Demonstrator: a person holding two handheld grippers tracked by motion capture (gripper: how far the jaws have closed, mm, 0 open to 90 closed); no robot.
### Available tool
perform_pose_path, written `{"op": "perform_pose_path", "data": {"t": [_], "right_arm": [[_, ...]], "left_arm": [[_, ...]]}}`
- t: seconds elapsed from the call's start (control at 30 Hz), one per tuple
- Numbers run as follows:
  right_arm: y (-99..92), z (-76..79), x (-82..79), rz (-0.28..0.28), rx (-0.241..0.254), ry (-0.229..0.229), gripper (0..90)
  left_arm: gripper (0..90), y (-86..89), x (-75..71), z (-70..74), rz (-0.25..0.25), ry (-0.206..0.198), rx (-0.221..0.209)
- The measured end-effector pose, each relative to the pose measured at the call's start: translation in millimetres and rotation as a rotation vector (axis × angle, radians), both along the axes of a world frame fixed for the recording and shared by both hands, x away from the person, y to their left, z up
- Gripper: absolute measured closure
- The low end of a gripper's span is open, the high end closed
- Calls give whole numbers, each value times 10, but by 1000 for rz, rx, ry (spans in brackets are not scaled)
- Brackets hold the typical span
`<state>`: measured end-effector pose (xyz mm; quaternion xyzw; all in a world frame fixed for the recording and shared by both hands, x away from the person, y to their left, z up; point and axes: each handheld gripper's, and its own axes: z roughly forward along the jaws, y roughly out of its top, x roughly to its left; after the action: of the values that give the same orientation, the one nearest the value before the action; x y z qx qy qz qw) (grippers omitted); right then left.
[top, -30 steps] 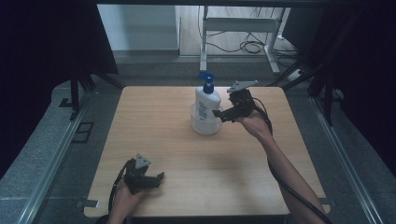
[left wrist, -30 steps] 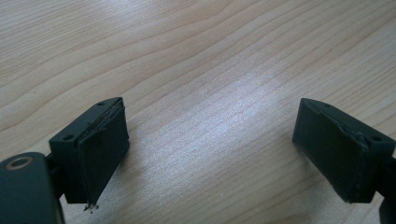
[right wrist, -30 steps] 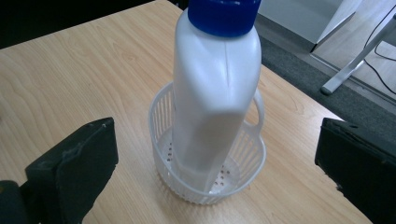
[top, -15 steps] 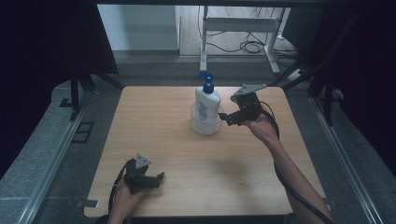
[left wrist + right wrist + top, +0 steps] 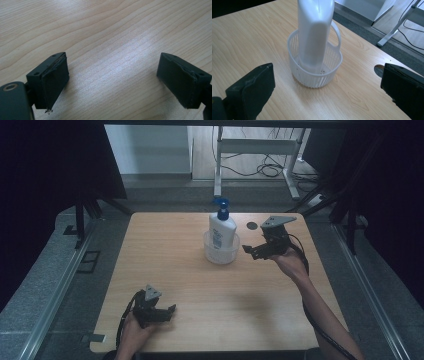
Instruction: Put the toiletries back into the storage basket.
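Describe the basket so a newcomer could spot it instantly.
Start at the wooden table and look to the middle of its far half. There stands a small round white basket with slotted walls and one loop handle; it is the only container there, and an upright white pump bottle with a blue top stands inside it.

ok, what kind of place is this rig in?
Probably a lab or data-collection booth, not a home. A bare wooden table stands between dark curtains, with cables loose on the floor behind. The props are a pump bottle in a white basket, and both grippers are handheld.
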<state>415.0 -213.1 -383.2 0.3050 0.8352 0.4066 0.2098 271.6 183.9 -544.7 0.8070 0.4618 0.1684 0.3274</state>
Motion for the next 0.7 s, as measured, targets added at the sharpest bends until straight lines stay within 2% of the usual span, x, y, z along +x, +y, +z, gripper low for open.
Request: {"op": "perform_pose_path", "data": {"t": [0.43,0.7], "right_arm": [[-243,-76,-151,-25,-7,-13,0],[-406,-168,-254,-43,-31,-13,0]], "left_arm": [[102,-1,0,0,1,0,-1],[102,-1,-1,0,1,0,-1]]}}
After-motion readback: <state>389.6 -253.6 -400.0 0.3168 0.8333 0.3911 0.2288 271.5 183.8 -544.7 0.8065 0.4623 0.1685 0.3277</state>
